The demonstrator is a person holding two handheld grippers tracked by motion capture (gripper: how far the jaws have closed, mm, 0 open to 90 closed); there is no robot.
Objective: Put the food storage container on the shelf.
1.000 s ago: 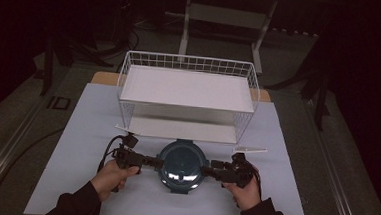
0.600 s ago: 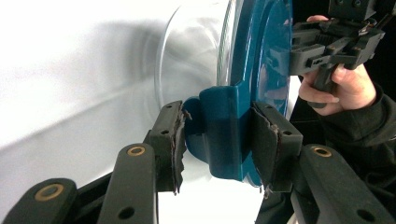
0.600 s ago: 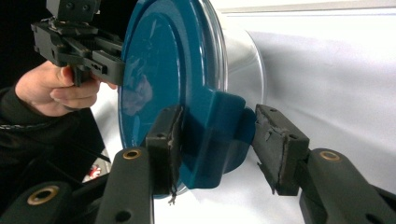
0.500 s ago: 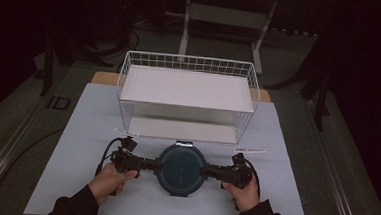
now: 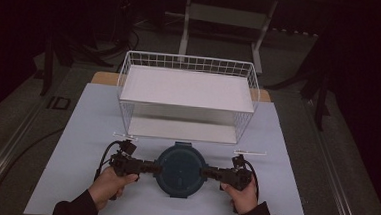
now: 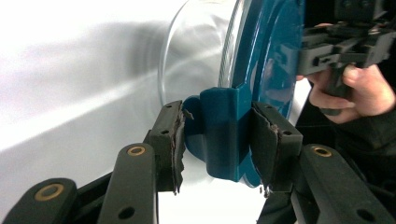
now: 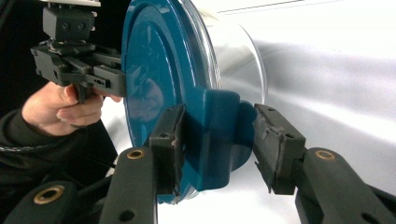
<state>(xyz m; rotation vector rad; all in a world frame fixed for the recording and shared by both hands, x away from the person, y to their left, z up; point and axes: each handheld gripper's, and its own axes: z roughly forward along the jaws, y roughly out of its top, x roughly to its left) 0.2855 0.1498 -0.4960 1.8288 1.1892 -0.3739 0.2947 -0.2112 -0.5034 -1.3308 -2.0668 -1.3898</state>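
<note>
Right at the near edge of the table (image 5: 92, 126), dead centre between the two hands, sits a round container (image 5: 180, 169) with a teal lid (image 5: 181, 167) — clear bowl underneath, you can see the glass wall in both gripper views. It's on the pale mat, just in front of the wire basket (image 5: 187, 95), not touching it as far as I can tell.

Left gripper (image 5: 148, 167) comes in from the left and is clamped on the lid's left tab (image 6: 224, 135). In the left gripper view both pads (image 6: 173, 140) press flat against the sides of that teal tab, so that's a proper grip.

Right gripper (image 5: 208, 173) comes in from the other side at the right tab (image 7: 219, 135). Its jaws have just been closing with the tab between them. In the right gripper view one pad (image 7: 170, 140) is against the tab, but the other one sits a bit off it — there's a visible gap, so I'd call that side not clenched yet, just straddling the tab.

Both hands (image 5: 108, 185) are low on the handles, forearms coming in from the bottom. Lid looks seated on the bowl, container flat on the mat.
</note>
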